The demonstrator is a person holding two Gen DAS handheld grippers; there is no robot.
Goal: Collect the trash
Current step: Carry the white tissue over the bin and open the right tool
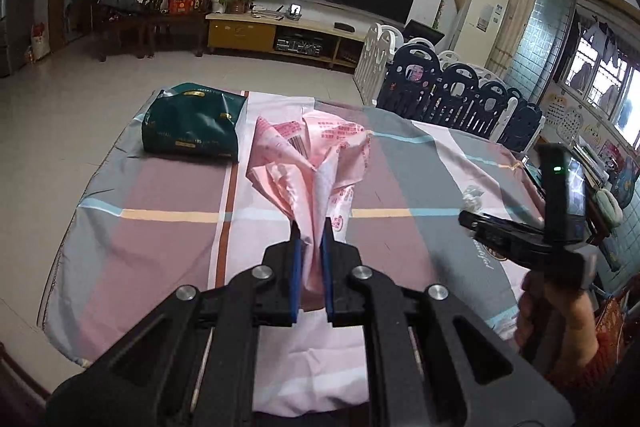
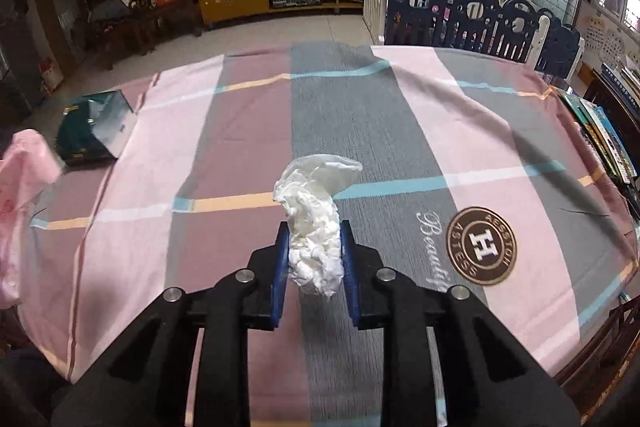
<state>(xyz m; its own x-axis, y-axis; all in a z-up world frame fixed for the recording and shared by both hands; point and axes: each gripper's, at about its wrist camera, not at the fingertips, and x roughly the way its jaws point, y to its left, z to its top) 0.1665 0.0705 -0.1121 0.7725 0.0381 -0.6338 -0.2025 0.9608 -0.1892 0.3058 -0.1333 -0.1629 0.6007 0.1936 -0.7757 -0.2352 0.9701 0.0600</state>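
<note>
While left gripper (image 1: 311, 227) pinches crinkly pink bag (image 1: 316, 155), right gripper (image 2: 314, 227) clamps crumpled tissue (image 2: 316, 219).

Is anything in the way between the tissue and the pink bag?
Nothing visible is. The right claw holds the crumpled tissue; the left claw holds the pink bag off to its left. Only bare tablecloth lies between them.

On the bench (image 2: 256, 115) there are one pink plastic bag (image 1: 312, 155), one crumpled white tissue (image 2: 316, 223), one dark green tissue pack (image 1: 192, 123), plus two claws: left claw (image 1: 311, 229) and right claw (image 2: 314, 233).
</note>
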